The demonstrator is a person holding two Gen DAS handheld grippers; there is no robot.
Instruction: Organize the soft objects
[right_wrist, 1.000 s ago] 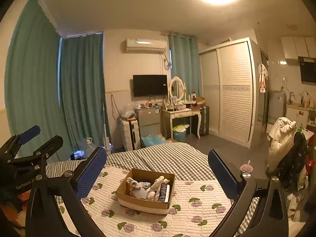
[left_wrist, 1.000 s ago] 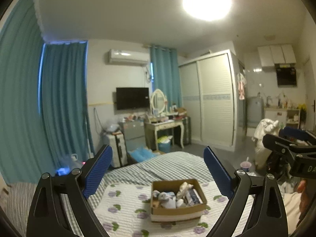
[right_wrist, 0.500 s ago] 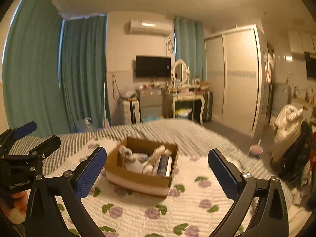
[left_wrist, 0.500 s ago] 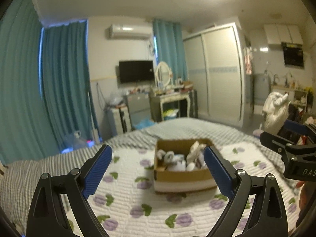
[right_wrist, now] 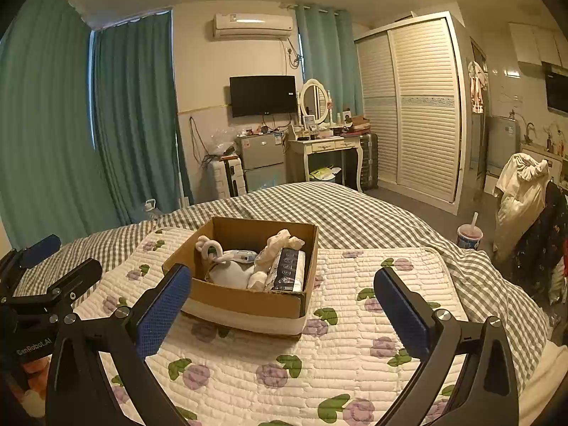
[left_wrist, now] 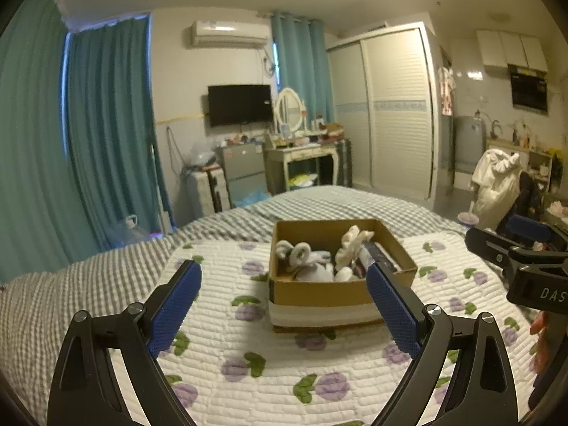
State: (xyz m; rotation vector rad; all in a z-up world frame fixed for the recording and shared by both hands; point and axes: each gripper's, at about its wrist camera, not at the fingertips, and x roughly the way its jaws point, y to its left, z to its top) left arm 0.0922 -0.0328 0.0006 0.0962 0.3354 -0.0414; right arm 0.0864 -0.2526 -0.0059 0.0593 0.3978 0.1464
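Observation:
A brown cardboard box [left_wrist: 319, 289] stands on the floral quilt; it also shows in the right wrist view [right_wrist: 248, 301]. Inside lie a grey-white plush toy [left_wrist: 305, 259], a cream cloth bundle [left_wrist: 351, 245] and a dark-printed pack [right_wrist: 287, 269]. My left gripper [left_wrist: 284, 305] is open and empty, just in front of the box. My right gripper [right_wrist: 284, 305] is open and empty, to the right of the box's near corner. Each gripper shows at the edge of the other's view.
The white quilt with purple flowers [right_wrist: 319, 365] covers a grey checked bed [right_wrist: 355, 213]. Beyond the bed stand a small fridge [right_wrist: 261, 159], a dressing table [right_wrist: 323, 149] and a louvred wardrobe [right_wrist: 419, 106]. A drink cup [right_wrist: 468, 236] and a clothes-draped chair [right_wrist: 522, 198] are at the right.
Both grippers have tilted downward and come closer to the box, which now sits larger and lower in both views. Both stay open and empty.

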